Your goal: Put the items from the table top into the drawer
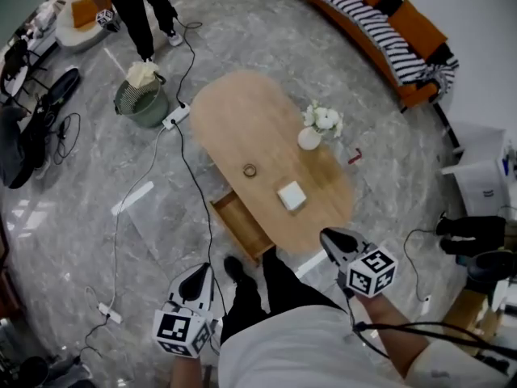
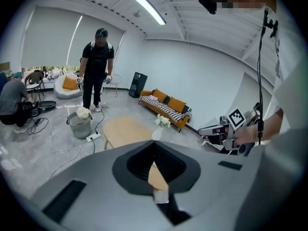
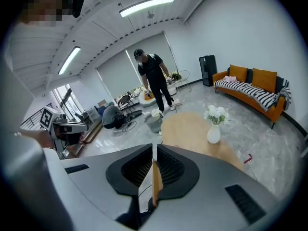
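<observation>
Oval wooden coffee table (image 1: 234,111), top holds: small brown ring (image 1: 250,170) approx. centre; white square box (image 1: 292,195) near it, toward near end; white vase w/ white flowers (image 1: 310,138) at far-right edge. Drawer (image 1: 242,226) stands pulled open below table's left side, none of the items in it. Left gripper (image 1: 202,275) & right gripper (image 1: 331,239): held at table's near end, well apart from each other, jaws together on both, nothing btwn them, touching no item. Also on floor: grey bin (image 1: 142,102) w/ cloth, power strip (image 1: 175,117), orange sofa (image 1: 380,18) w/ striped throw.
</observation>
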Demonstrator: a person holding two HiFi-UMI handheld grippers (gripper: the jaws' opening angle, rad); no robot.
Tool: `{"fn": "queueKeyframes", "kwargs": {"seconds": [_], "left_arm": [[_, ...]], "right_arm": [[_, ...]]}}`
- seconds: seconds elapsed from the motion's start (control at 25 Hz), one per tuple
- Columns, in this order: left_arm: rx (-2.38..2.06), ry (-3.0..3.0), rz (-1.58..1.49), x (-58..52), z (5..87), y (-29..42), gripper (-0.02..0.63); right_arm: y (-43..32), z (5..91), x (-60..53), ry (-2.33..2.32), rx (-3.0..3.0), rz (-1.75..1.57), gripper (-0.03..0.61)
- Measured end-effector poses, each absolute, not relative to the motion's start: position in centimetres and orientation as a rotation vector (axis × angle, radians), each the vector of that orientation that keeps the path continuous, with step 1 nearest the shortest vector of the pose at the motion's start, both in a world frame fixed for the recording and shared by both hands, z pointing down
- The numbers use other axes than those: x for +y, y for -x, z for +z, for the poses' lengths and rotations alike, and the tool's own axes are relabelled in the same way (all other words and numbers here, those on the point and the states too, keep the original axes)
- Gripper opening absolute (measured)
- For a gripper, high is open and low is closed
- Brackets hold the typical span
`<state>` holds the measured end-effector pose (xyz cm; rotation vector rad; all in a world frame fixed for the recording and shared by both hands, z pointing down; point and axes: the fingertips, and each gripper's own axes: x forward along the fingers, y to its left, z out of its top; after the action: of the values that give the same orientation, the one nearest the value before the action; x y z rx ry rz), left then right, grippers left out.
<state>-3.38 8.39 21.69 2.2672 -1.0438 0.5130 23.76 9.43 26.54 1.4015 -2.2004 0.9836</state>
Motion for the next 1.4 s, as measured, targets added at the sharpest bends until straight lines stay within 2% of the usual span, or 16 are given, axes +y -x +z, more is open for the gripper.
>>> {"fn": "queueKeyframes", "kwargs": {"seconds": [1.2,1.4], "left_arm": [[-1.143,-2.014,0.538,4.6,38.2,-3.4,0.002],[-1.114,-1.989,0.562,4.5,40.7,-4.6,0.002]], "right_arm": [[-29.7,49.9,3.2,-1.109,-2.005,1.280,0.048],[-30.6,54.1,3.0,-1.120,-1.944,1.356,0.081]]}}
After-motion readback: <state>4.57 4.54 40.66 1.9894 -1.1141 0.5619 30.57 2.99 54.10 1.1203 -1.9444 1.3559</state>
